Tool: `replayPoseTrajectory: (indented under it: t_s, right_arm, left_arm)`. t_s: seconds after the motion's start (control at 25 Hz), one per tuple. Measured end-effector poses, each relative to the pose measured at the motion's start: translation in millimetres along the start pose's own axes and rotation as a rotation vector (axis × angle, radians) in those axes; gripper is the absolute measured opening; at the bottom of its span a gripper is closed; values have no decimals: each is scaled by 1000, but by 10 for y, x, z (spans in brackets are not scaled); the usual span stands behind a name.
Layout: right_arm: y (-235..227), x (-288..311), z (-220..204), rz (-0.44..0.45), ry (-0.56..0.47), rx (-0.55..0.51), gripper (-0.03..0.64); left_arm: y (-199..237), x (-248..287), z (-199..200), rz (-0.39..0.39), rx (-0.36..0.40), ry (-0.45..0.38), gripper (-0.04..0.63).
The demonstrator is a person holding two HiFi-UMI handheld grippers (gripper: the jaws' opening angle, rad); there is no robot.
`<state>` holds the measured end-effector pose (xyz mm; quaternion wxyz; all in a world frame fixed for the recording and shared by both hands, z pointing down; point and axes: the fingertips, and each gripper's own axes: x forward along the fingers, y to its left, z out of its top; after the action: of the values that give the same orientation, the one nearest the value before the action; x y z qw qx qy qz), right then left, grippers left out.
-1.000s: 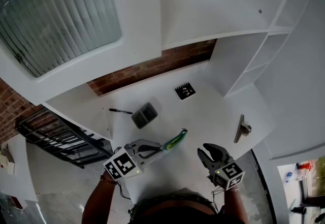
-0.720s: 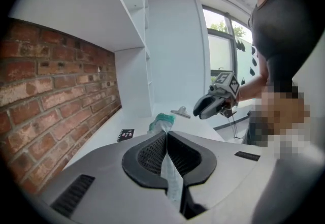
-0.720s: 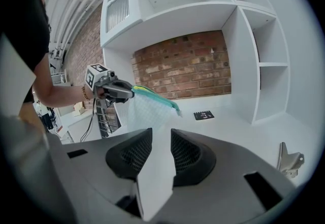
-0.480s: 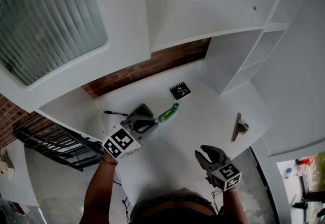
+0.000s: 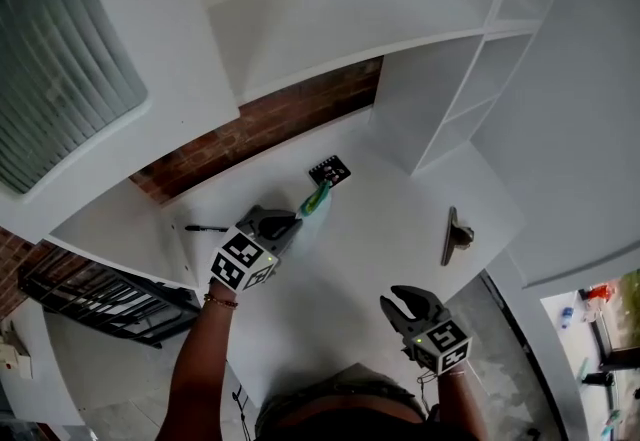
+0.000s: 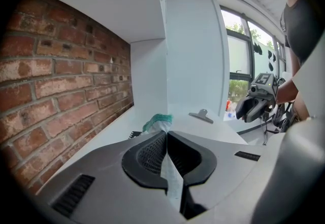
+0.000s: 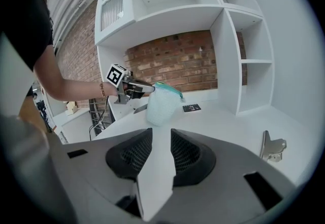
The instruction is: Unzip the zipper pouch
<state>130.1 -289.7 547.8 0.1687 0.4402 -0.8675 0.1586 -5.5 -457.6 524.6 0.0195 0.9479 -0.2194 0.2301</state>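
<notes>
Zipper pouch [image 7: 161, 106] pinched by left claw [image 6: 166, 134], seen whole only from spread right claw [image 7: 161, 135]

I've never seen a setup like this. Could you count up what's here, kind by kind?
2 handheld tools: left tool, right tool
1 zipper pouch, pinched in the left tool
1 black patterned card
1 black pen
1 metal clip
Total: 6 things in view

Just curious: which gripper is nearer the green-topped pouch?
Left. The left gripper is shut on the pouch, holding it above the table; the right gripper, open and empty, is apart from it, near the person.
</notes>
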Motion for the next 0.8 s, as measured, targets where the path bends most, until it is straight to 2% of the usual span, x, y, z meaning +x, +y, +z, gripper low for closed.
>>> replayPoseTrajectory:
  t_s: [0.24, 0.44, 0.6, 0.8]
  right_arm:
    - [-92, -73, -90, -20, -11, 34, 114]
    - [-35, -41, -69, -4, -15, 28, 114]
    - [7, -26, -78, 5, -17, 20, 114]
    - [39, -66, -105, 4, -13, 20, 114]
  left_arm:
    - [-156, 96, -117, -43, -44, -5, 8]
    - [-385, 69, -274, -93, -72, 29, 8]
    - [-550, 31, -475, -105, -119, 47, 9]
    - [-751, -38, -676, -114, -139, 73, 9]
